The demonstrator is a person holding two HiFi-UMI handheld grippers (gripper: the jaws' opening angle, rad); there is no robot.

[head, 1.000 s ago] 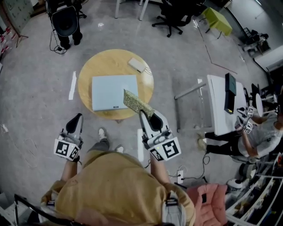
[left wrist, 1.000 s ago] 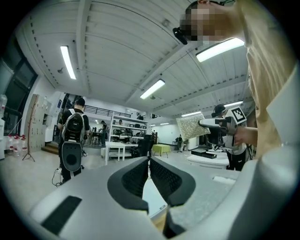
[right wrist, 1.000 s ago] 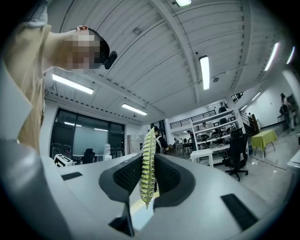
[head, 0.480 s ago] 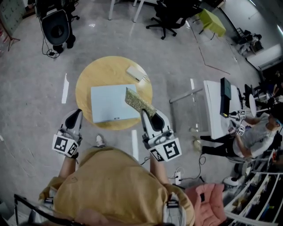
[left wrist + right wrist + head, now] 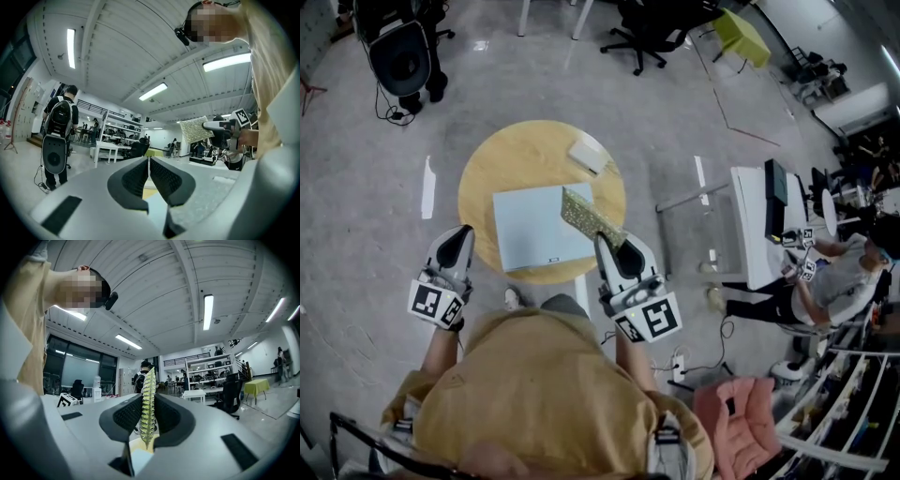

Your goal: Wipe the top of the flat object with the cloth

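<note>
A pale blue flat object [image 5: 536, 225] lies on a round wooden table [image 5: 502, 157]. My right gripper [image 5: 613, 246] is shut on a yellow-green patterned cloth [image 5: 589, 217], which hangs in the air over the flat object's right edge. In the right gripper view the cloth [image 5: 148, 405] stands edge-on between the pads. The left gripper view also shows the cloth [image 5: 195, 130] held up at the right. My left gripper [image 5: 456, 242] hovers at the table's left front, jaws shut and empty [image 5: 149, 180].
A small white box [image 5: 587, 156] lies on the table's far right. Beyond it are office chairs [image 5: 652, 36], a speaker on a stand [image 5: 399, 58], and a white desk [image 5: 764, 225] at the right with a seated person [image 5: 839, 281]. A person [image 5: 58, 129] stands at the left.
The head view has shifted: the table sits slightly lower and nearer. Both grippers hold almost the same places, the cloth still raised over the flat object's right edge.
</note>
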